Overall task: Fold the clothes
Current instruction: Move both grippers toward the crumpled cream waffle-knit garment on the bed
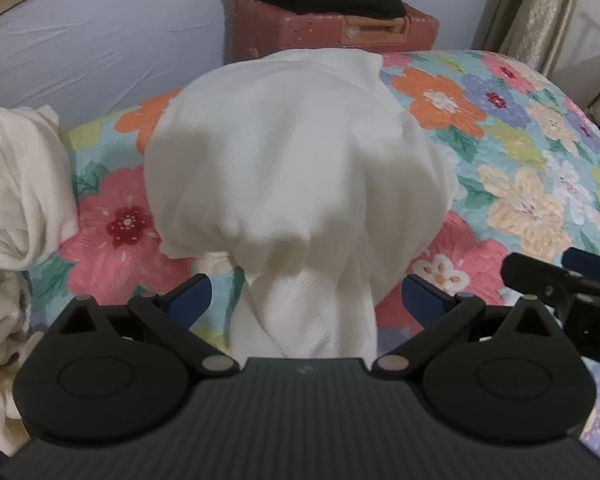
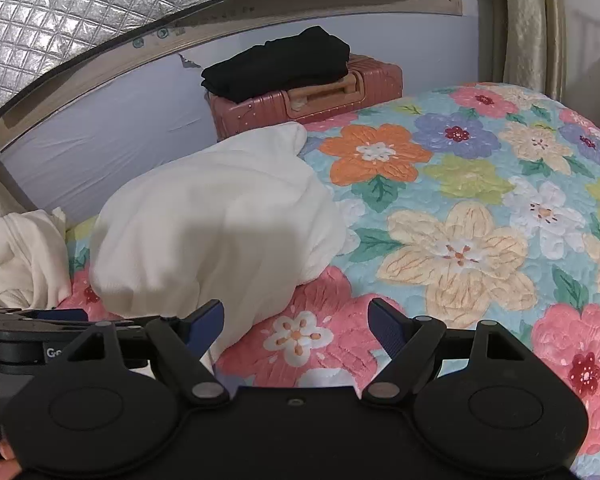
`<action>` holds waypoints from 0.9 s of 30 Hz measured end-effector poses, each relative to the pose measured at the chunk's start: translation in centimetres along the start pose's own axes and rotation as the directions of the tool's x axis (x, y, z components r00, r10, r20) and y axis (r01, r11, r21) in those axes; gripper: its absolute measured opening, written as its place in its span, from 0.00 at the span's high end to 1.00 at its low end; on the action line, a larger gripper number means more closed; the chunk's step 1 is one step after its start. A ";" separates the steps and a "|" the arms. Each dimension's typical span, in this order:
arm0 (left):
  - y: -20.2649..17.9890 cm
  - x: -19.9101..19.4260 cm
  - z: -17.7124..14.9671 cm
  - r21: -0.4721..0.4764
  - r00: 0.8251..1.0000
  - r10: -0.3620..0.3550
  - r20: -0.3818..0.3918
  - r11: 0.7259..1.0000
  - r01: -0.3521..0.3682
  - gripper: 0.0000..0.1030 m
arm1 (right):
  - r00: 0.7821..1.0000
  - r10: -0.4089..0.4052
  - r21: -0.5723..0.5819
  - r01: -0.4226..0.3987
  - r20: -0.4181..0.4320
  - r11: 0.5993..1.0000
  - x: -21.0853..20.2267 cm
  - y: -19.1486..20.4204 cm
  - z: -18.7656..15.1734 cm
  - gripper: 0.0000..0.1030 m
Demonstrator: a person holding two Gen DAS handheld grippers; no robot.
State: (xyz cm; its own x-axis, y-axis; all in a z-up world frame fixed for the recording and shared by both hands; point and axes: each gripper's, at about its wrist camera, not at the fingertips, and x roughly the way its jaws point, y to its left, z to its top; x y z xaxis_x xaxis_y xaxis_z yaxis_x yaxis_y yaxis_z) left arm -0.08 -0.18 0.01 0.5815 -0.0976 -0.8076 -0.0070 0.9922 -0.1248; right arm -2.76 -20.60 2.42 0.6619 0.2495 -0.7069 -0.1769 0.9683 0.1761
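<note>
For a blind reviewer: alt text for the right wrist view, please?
The open right gripper hovers over a floral quilt, beside a heaped white garment. Behind, black clothes sit on a pink suitcase.

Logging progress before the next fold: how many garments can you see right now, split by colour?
White: 1, the white garment bunched on the quilt, between the open left gripper fingers.
Cream: 1, the cream pile at the left; it may hold more than one piece, I cannot tell.
Black: 1, the black folded stack on the pink suitcase.
Total: 3
</note>
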 end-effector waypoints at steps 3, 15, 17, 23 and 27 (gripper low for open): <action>-0.7 -0.1 -0.3 0.007 1.000 0.021 0.021 1.000 -0.021 0.00 | 1.000 -0.004 -0.001 0.004 0.005 1.000 -0.1 0.3 0.0 0.20; 1.8 -0.2 0.4 -0.059 0.999 0.012 0.034 0.998 -0.010 0.00 | 1.000 0.003 0.004 -0.003 0.019 1.000 -0.5 0.6 -0.1 0.19; 1.9 -0.2 0.4 -0.058 0.999 0.018 0.038 0.998 -0.016 0.00 | 1.000 0.000 0.006 0.000 0.019 1.000 -0.5 0.7 -0.1 0.19; 3.0 -0.6 0.4 -0.107 0.997 0.015 0.075 0.994 -0.007 0.00 | 1.000 0.006 -0.012 -0.005 0.014 1.000 -0.7 0.6 -0.2 0.19; 3.5 -0.6 0.4 -0.116 0.997 0.017 0.075 0.993 -0.008 0.00 | 1.000 0.003 -0.012 -0.003 0.009 1.000 -0.8 0.7 -0.4 0.19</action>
State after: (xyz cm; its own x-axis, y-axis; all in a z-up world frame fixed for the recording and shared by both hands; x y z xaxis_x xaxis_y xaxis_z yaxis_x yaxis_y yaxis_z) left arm -0.12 3.36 0.26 0.6404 -0.0744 -0.7644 -0.1061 0.9772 -0.1840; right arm -3.69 -20.12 2.82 0.6678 0.2528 -0.7001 -0.1881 0.9674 0.1699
